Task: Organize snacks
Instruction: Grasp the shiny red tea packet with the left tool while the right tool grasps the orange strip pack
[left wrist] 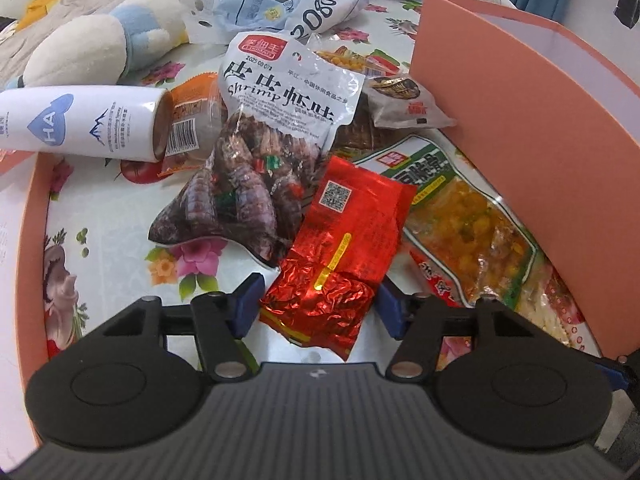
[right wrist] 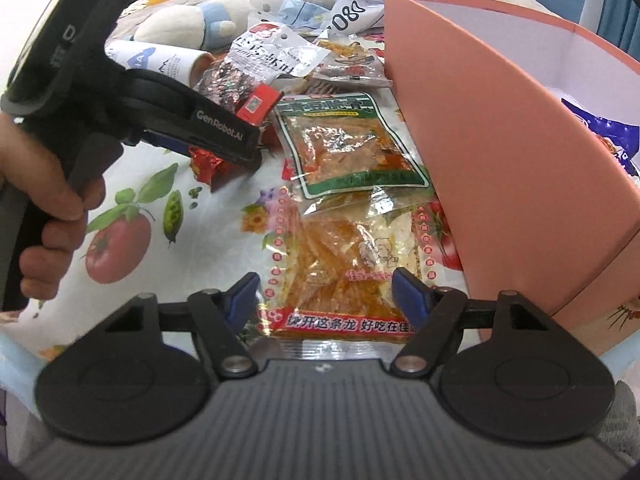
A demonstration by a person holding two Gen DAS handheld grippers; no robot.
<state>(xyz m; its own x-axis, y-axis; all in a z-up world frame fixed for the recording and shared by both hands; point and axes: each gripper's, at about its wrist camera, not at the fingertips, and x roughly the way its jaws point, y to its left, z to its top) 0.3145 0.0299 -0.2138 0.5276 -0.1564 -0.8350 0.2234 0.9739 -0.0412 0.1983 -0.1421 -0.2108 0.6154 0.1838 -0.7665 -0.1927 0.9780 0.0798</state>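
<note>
My left gripper (left wrist: 316, 304) has its jaws around the lower end of a red foil packet (left wrist: 344, 240), touching its sides; it also shows in the right wrist view (right wrist: 256, 108). My right gripper (right wrist: 326, 292) is open, its fingers either side of a clear packet of orange snack strips (right wrist: 340, 264), apart from it. A green-edged snack packet (right wrist: 344, 148) lies just beyond. A shrimp packet (left wrist: 260, 152) lies behind the red packet. A pink box (right wrist: 500, 152) stands open on the right and holds a blue bag (right wrist: 608, 128).
A white bottle (left wrist: 80, 120) lies on its side at left. A plush toy (left wrist: 92, 40) and crumpled bags (left wrist: 312, 4) lie at the back. More small packets (left wrist: 400, 100) sit by the box wall (left wrist: 520, 100). The flowered cloth (right wrist: 160, 240) covers the table.
</note>
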